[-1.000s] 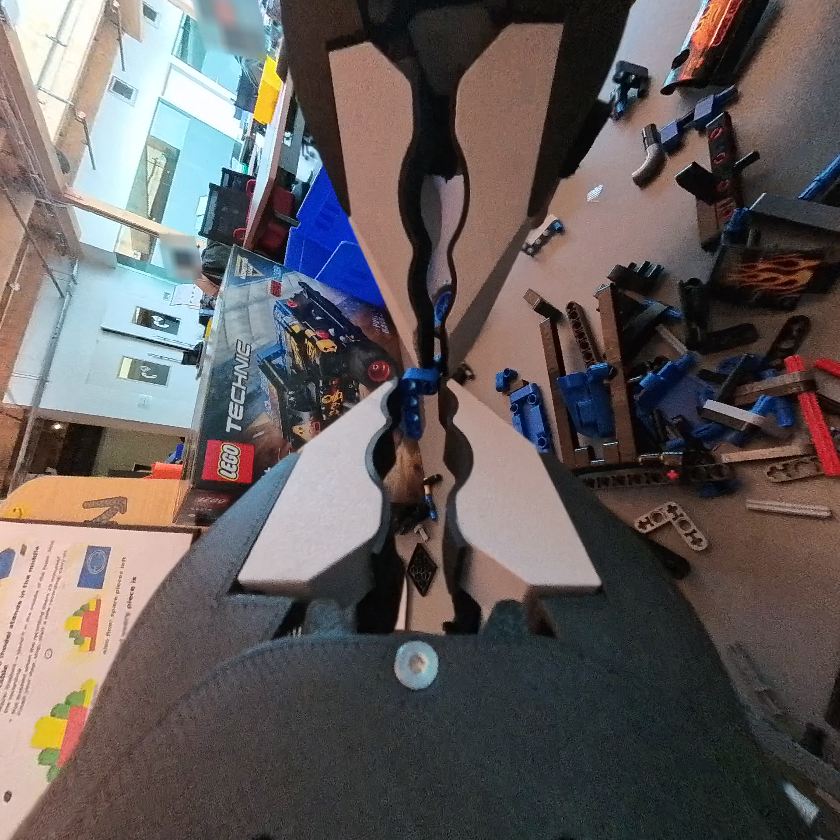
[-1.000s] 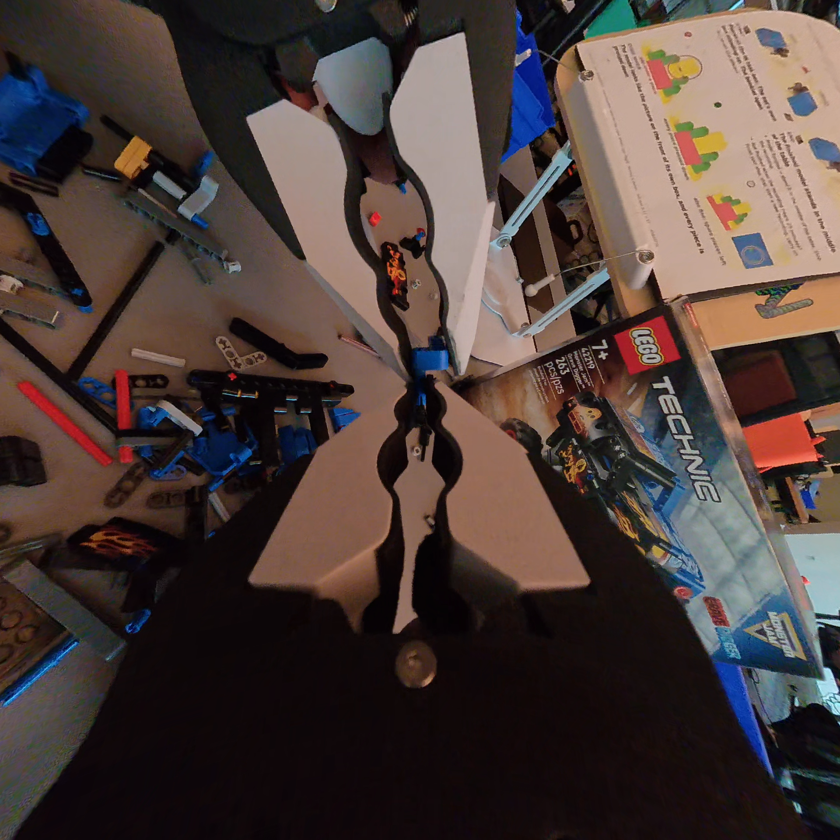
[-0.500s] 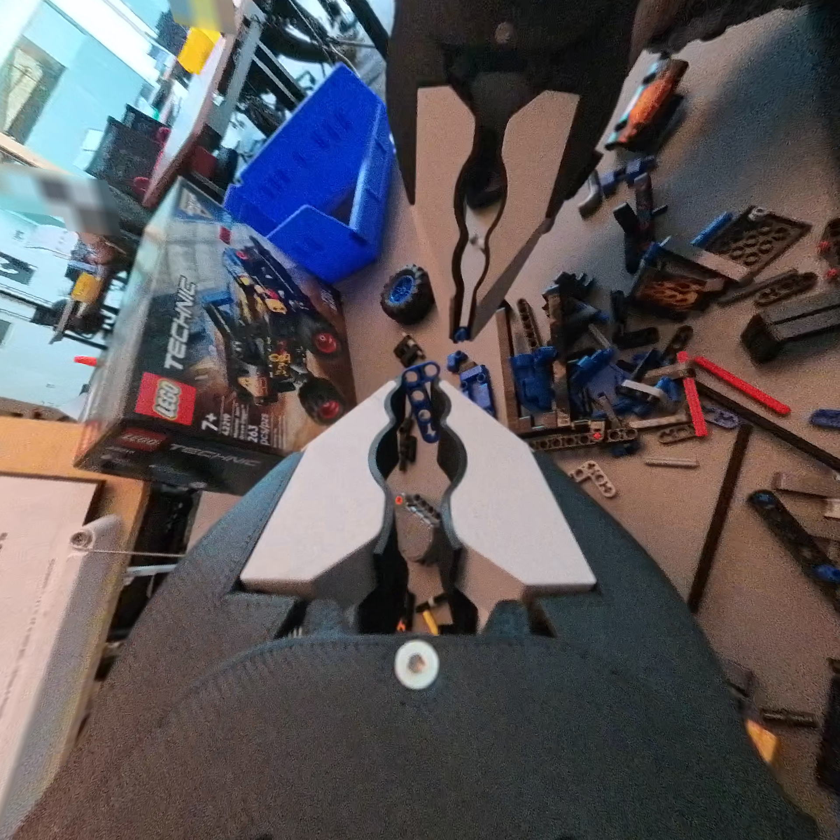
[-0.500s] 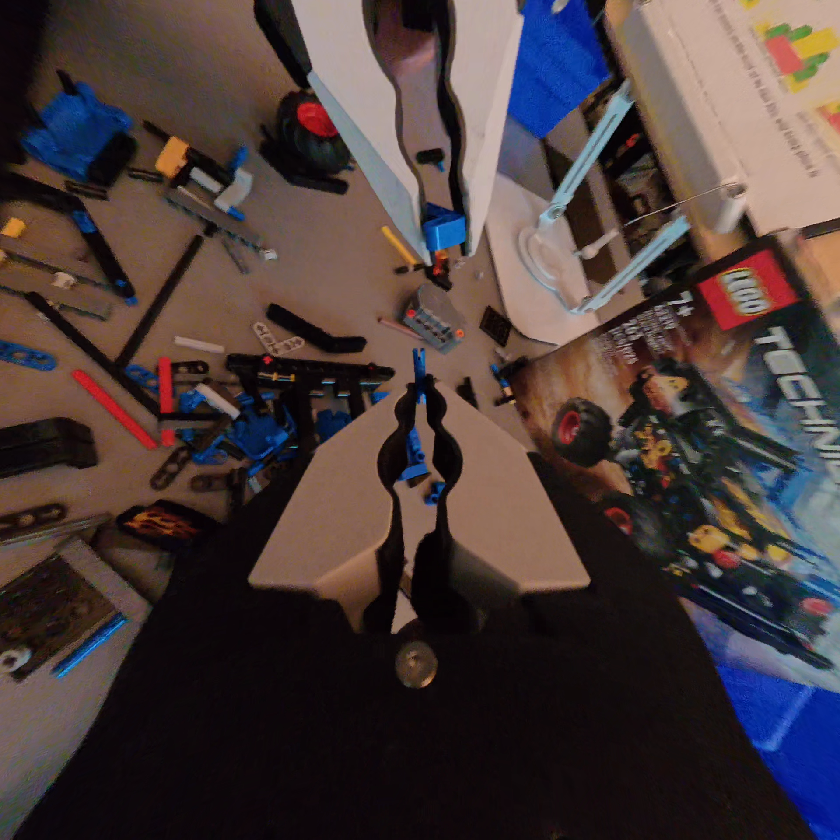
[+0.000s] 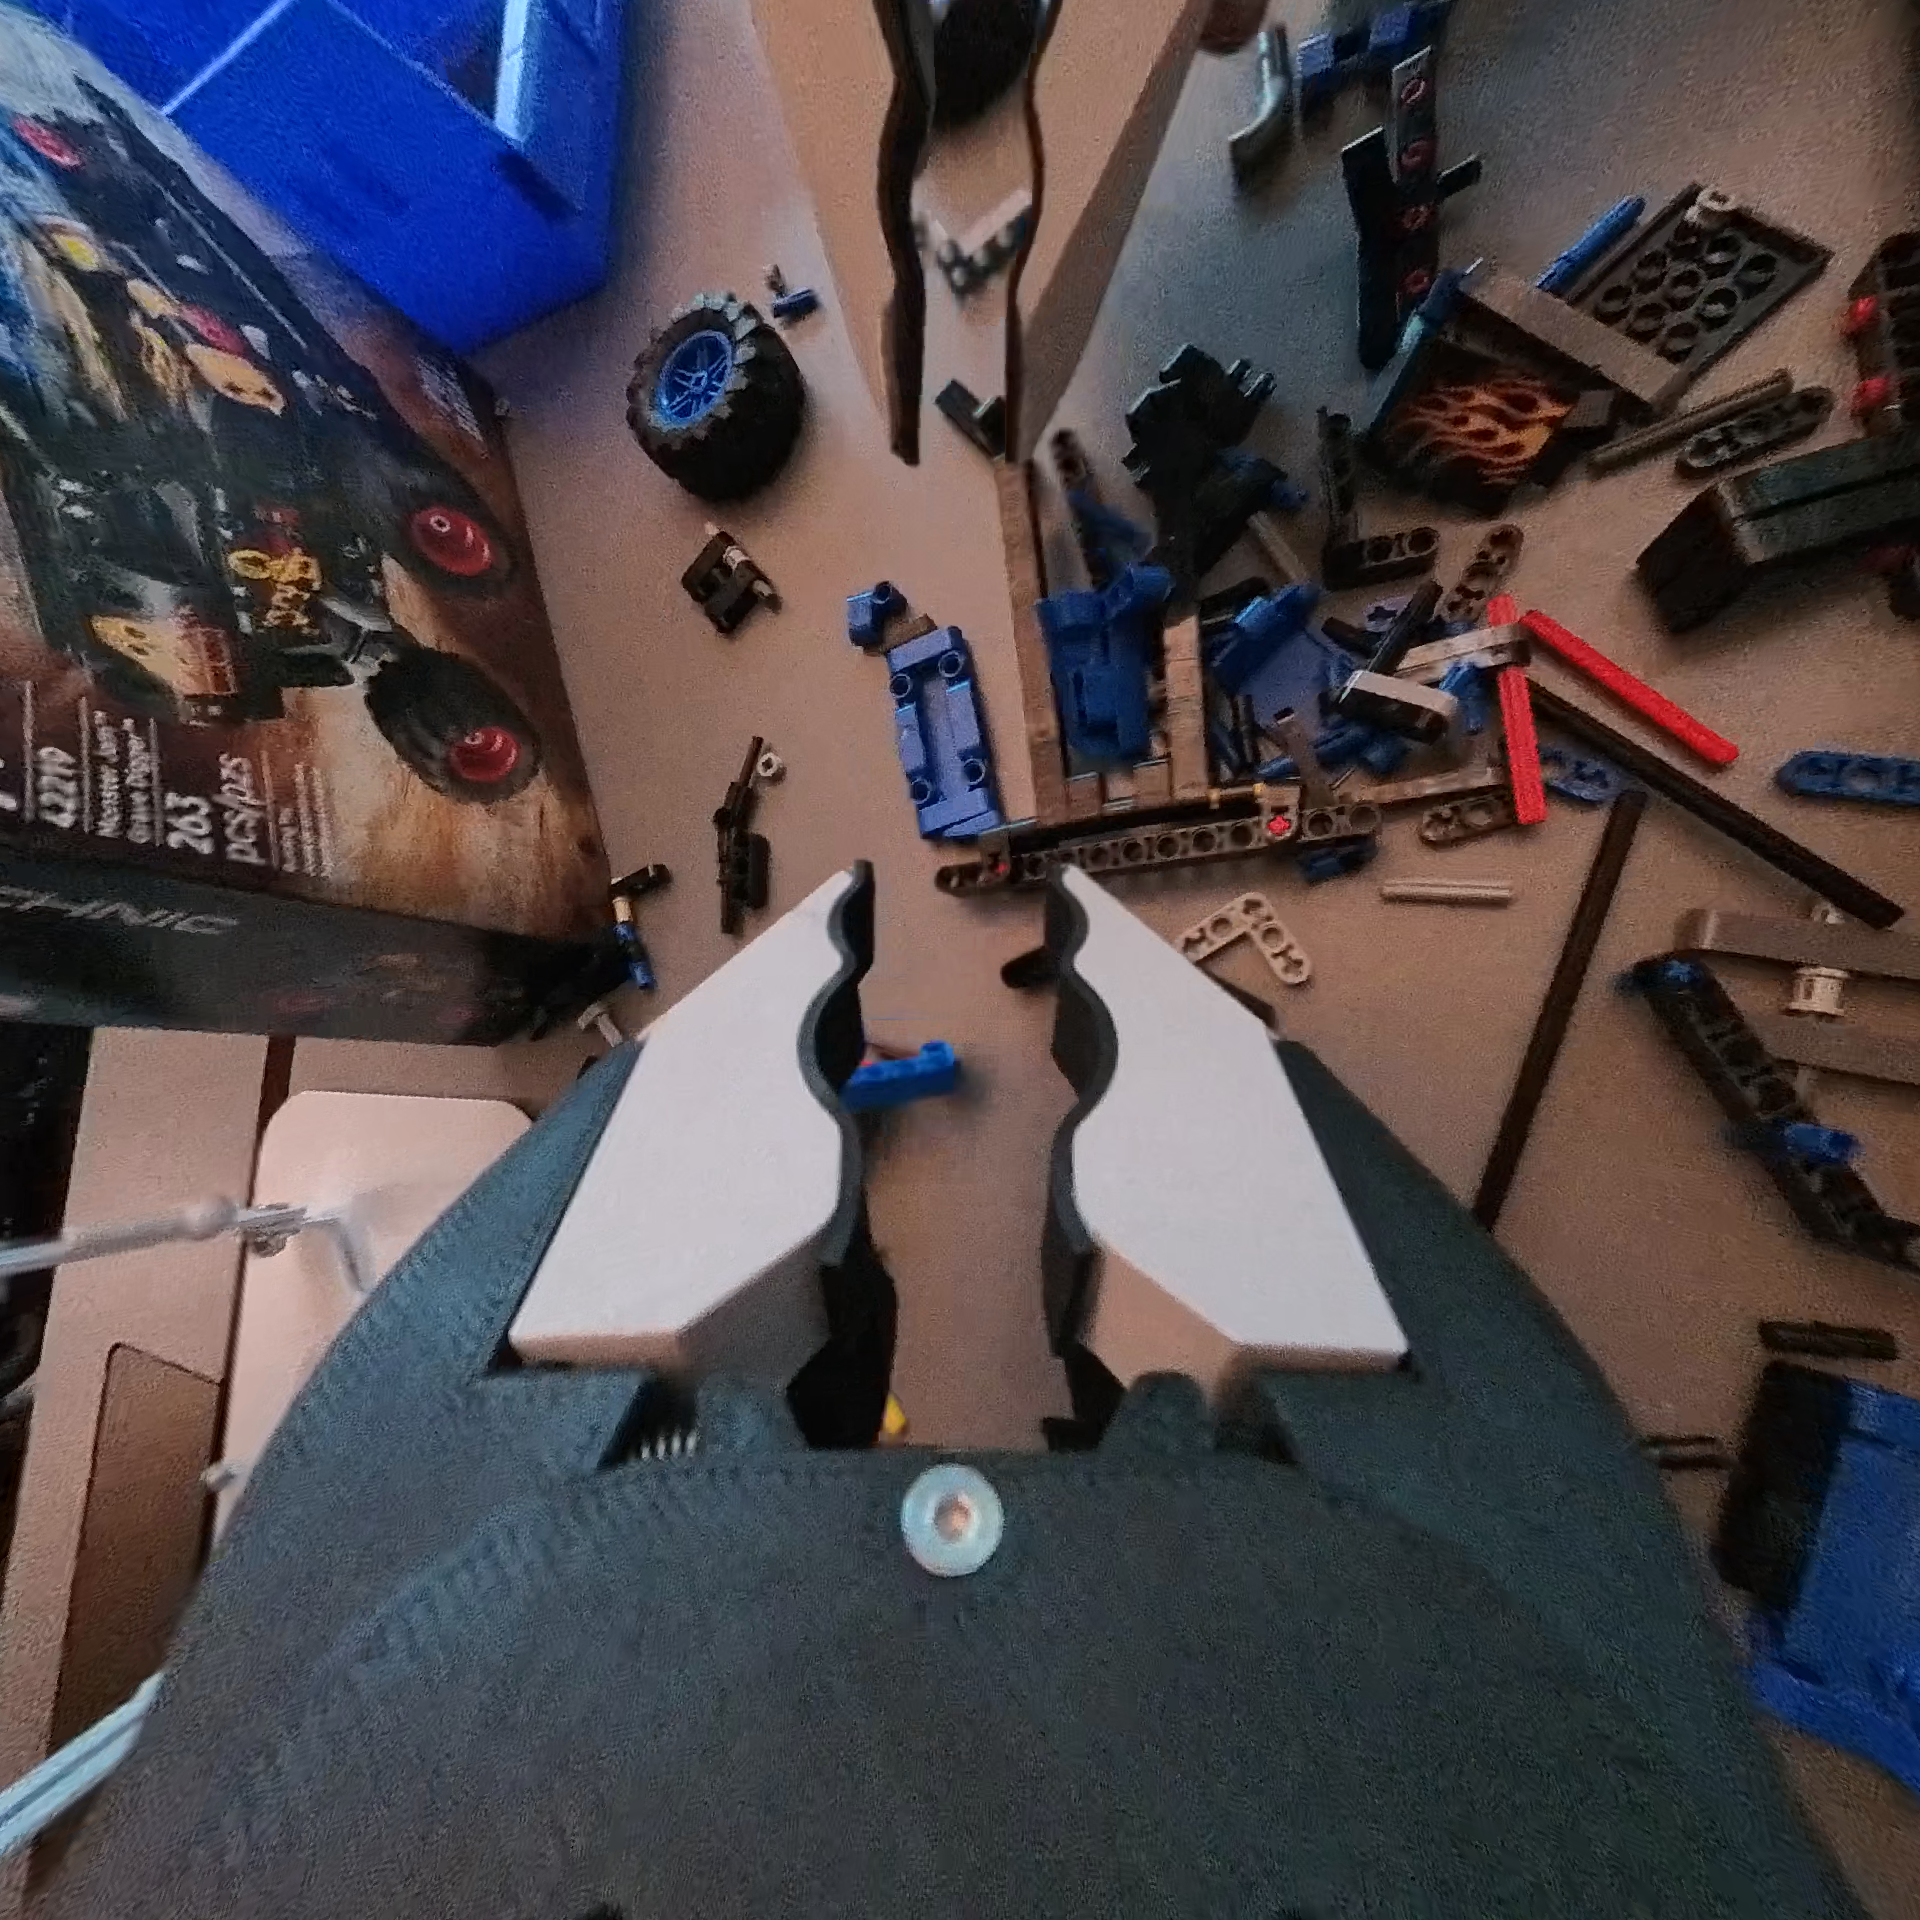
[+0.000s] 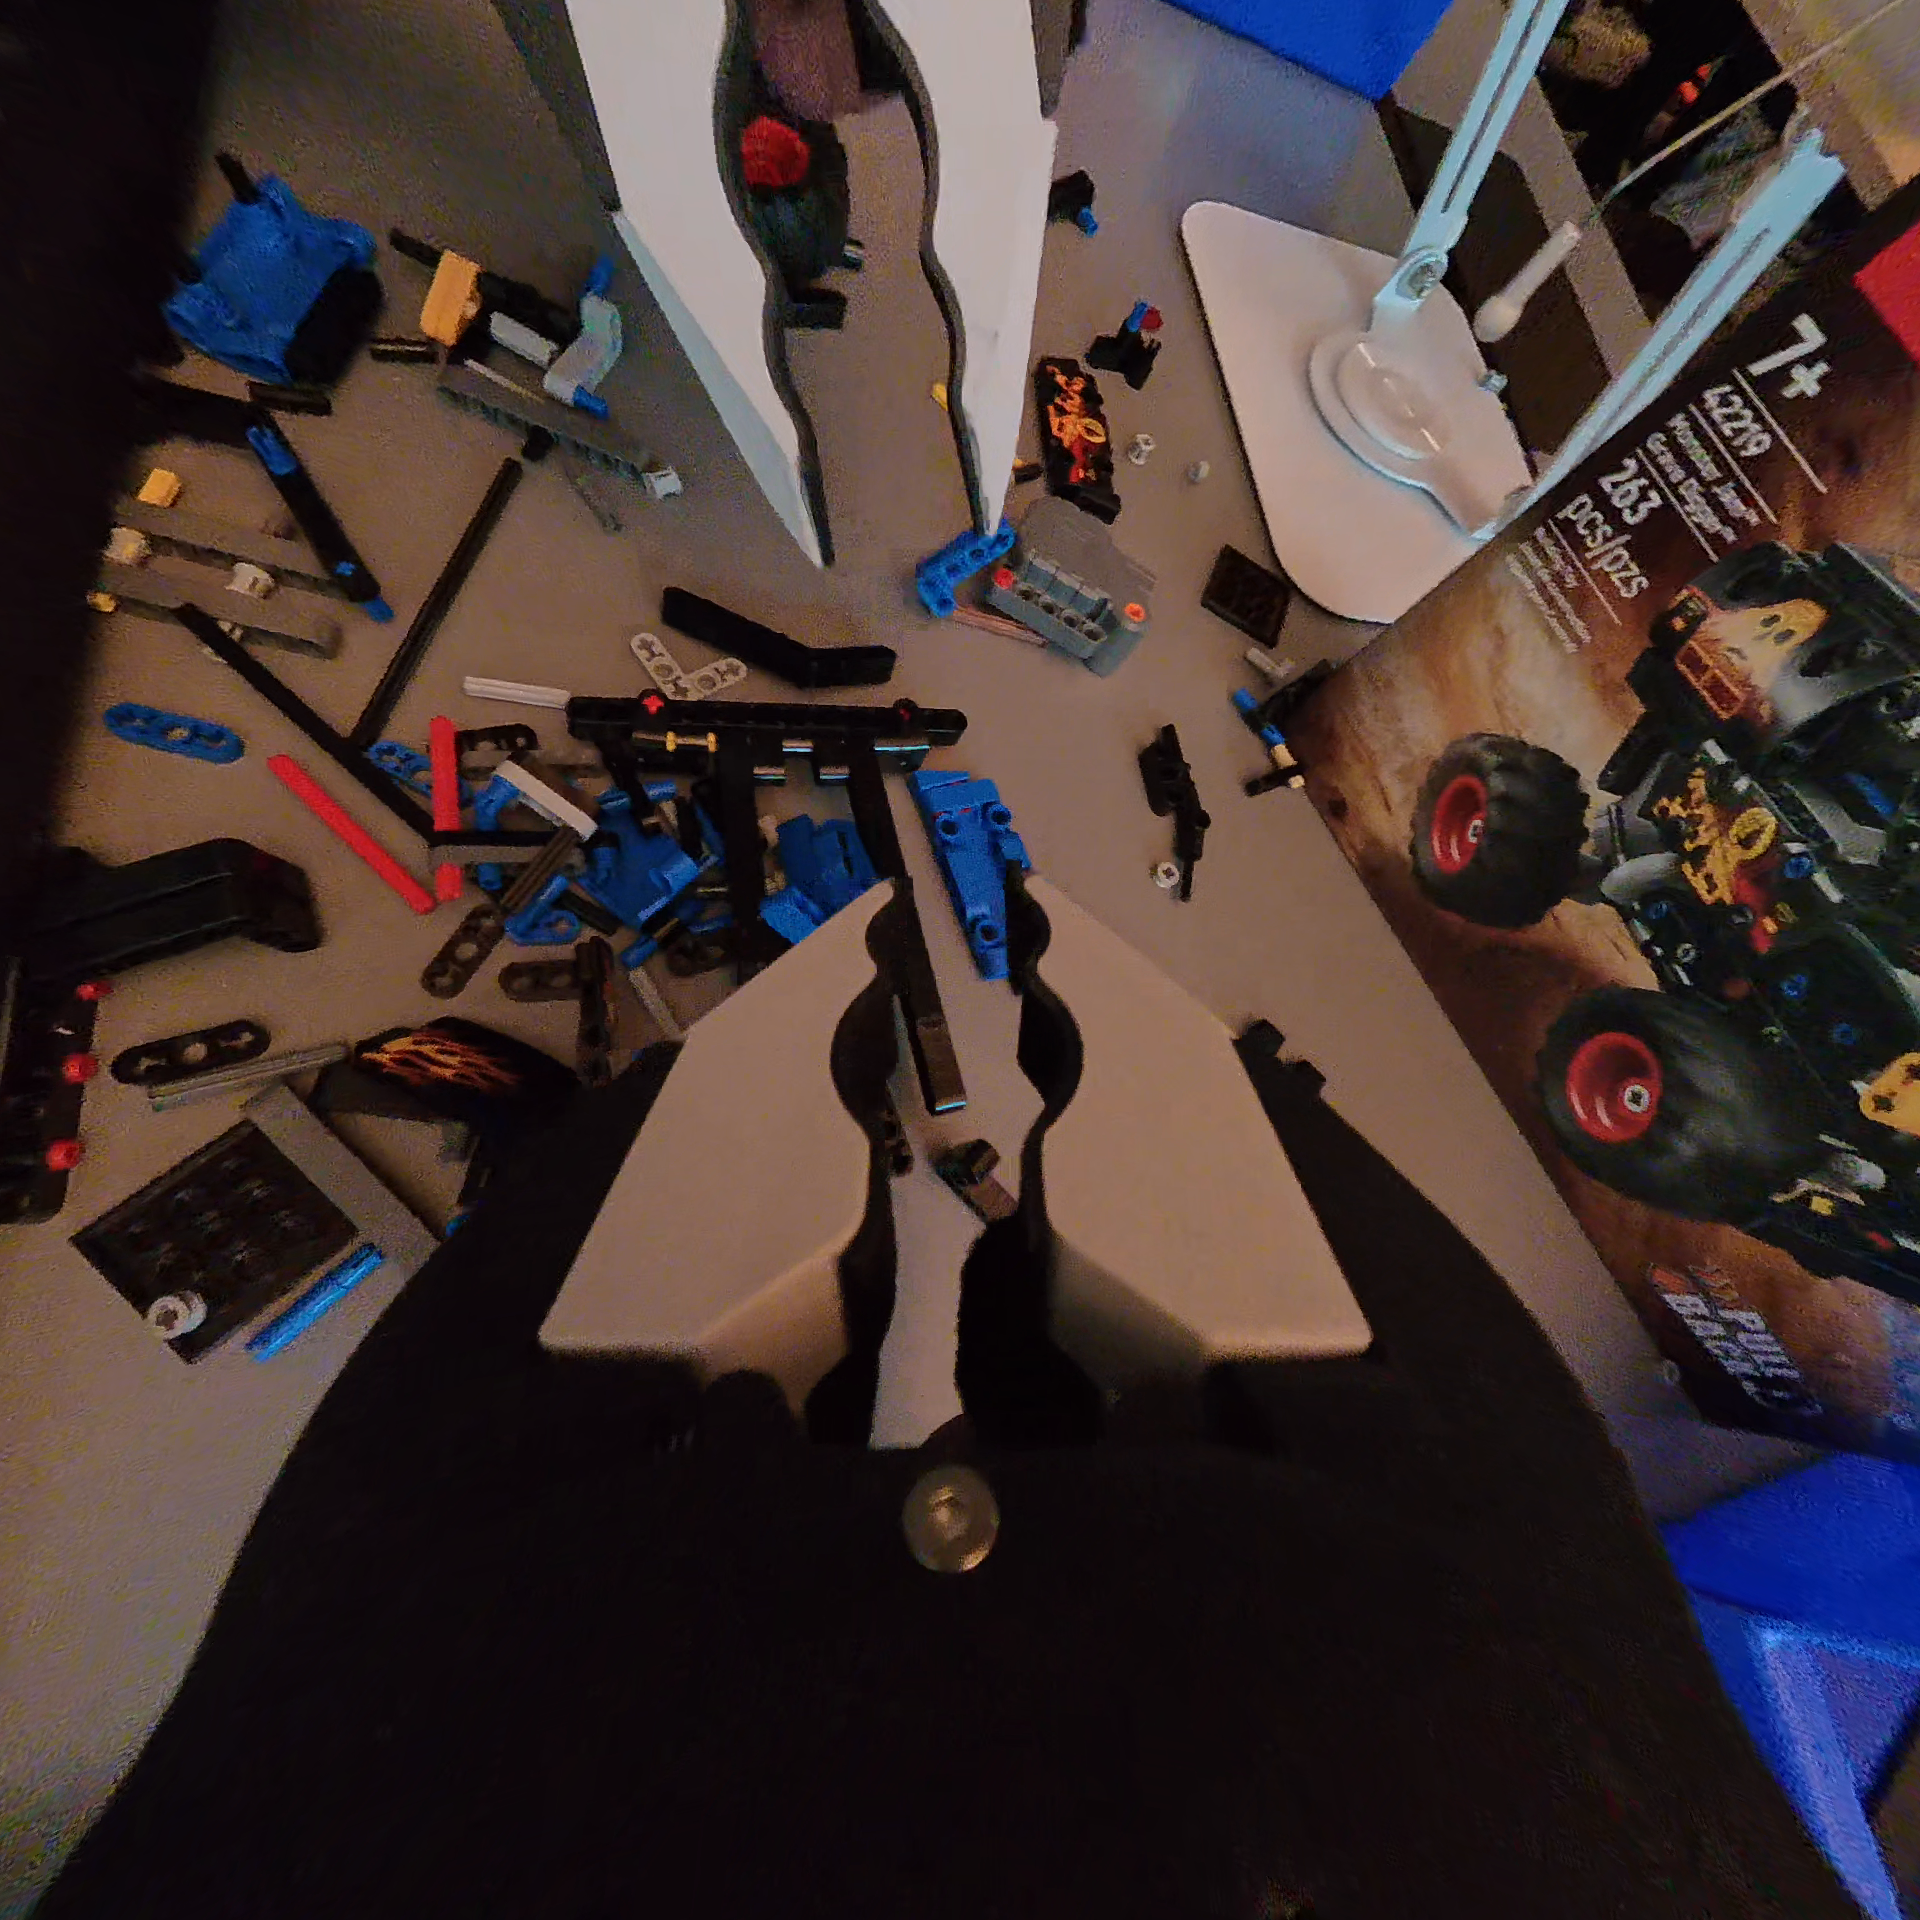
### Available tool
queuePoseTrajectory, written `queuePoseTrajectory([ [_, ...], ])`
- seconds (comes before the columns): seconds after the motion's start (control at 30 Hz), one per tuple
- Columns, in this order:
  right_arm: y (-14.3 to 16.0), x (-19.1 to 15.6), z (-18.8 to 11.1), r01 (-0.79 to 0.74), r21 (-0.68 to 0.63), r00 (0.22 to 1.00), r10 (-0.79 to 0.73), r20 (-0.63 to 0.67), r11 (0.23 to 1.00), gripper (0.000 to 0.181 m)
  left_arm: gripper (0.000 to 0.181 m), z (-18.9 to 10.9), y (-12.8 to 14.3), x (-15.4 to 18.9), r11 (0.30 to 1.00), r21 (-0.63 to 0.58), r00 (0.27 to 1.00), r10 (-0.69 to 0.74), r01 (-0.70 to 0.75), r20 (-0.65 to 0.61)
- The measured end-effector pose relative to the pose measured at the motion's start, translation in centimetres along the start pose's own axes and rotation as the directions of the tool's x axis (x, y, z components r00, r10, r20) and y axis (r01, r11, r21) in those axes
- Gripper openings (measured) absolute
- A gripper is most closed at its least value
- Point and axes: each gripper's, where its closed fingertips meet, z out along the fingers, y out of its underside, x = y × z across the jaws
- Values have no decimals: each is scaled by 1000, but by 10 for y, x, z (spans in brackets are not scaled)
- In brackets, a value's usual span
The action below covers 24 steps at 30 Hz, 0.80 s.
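The left gripper [image 5: 961, 894] was held with its grey fingers apart, nothing between them, above the tan tabletop [image 5: 665, 644]. A small blue angled connector piece [image 5: 902, 1072] was seen lying on the table just under the left finger; contact could not be told. Ahead of the tips, a long black perforated beam [image 5: 1164, 836] was laid crosswise, with a blue studded plate [image 5: 943, 732] and a heap of blue and black pieces [image 5: 1195, 644] behind it. A black tyre with a blue hub [image 5: 717, 395] was set near the printed cardboard toy box [image 5: 260, 582], and a blue plastic bin [image 5: 395, 135] was seen beyond. The right gripper [image 6: 961, 899] was likewise parted and empty, held over the same heap [image 6: 707, 862]; a black straight beam [image 6: 925, 1008] was seen through the gap, on the table below. Red rods [image 6: 348, 831] were scattered to the side. The white base of a lamp [image 6: 1320, 416] was placed beside the box [image 6: 1662, 831]. A grey ridged block [image 6: 1070, 592] was set touching the blue connector [image 6: 961, 561].
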Motion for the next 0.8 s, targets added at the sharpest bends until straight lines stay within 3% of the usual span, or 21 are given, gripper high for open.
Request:
queuePoseTrajectory([
  [0.17, 13, 10, 1, -6, -51, 999, 3, -48, 999, 14, 35, -10, 31, -36, 989, -39, 983, -134, 140, 126],
  [0.33, 27, 15, 5, 1, -124, 997, -10, -72, 992, 14, 52, 7, 75, -44, 937, -168, 948, -284, 305, 141],
  [0.43, 29, 15, 6, 5, -130, 997, -14, -72, 992, 14, 57, 19, 81, -43, 919, -202, 938, -314, 339, 145],
  [0.57, 30, 22, 2, -5, -133, 995, -9, -104, 991, 13, 43, 27, 84, -43, 916, -223, 940, -305, 333, 152],
  [0.67, 32, 27, -1, -41, -123, 992, 26, -121, 992, 15, 44, 21, 98, -56, 895, -265, 924, -300, 359, 239],
  [0.8, 38, 32, -2, -81, -136, 989, 63, -133, 987, 17, 52, 16, 78, -63, 926, -180, 924, -280, 332, 262],
])
